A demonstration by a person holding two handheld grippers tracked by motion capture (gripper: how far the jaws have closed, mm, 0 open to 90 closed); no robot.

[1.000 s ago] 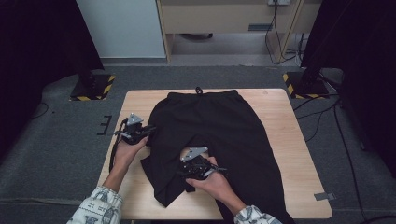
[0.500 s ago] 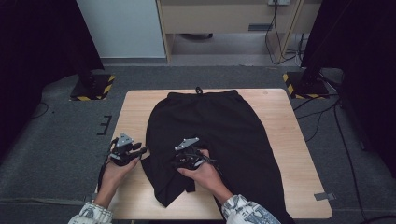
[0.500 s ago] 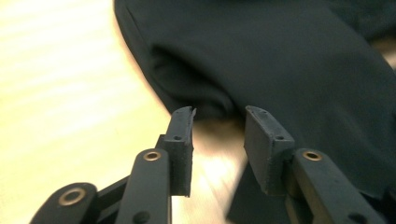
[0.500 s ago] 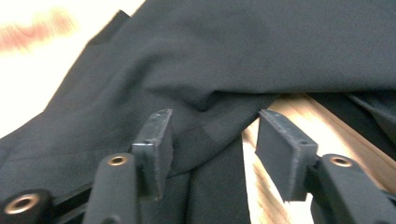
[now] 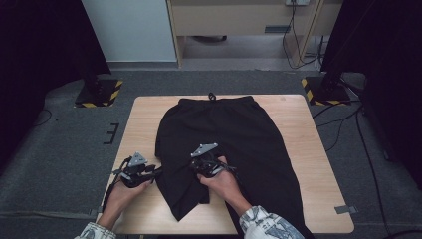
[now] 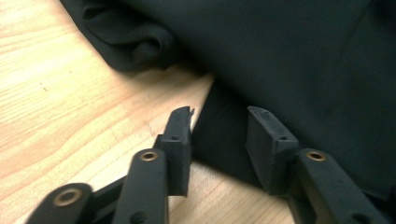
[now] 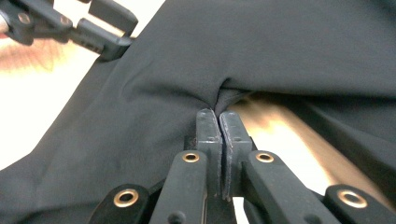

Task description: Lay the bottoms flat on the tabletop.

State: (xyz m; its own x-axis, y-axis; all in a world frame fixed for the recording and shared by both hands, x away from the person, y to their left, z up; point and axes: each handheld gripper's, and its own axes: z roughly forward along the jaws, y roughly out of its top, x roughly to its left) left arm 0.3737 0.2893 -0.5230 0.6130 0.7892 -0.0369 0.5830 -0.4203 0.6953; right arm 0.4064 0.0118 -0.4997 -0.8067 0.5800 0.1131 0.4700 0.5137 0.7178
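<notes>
Black trousers (image 5: 224,124) lie flat on the wooden table (image 5: 144,114), waistband at the far side. My left gripper (image 5: 157,171) is at the outer edge of the left leg. In the left gripper view its jaws (image 6: 219,114) have just been opening and stand apart, astride the fabric edge (image 6: 219,140) without pressing it. My right gripper (image 5: 199,167) is at the inner edge, near where the legs split. Its jaws (image 7: 218,113) have just closed and pinch a fold of the black fabric (image 7: 280,46). The left gripper (image 7: 107,28) also shows at the upper left of the right gripper view.
Bare wood (image 6: 70,93) runs along the table's left side and front left corner. A rolled fold of cloth (image 6: 140,46) lies beyond the left jaws. On the floor past the table stand two stand bases with yellow-black stripes (image 5: 97,92) (image 5: 323,89), and cables (image 5: 343,124) run at the right.
The left hand came toward the front and down to the left leg's outer edge. The right gripper shifted a little up the trousers and shut on the fabric.
</notes>
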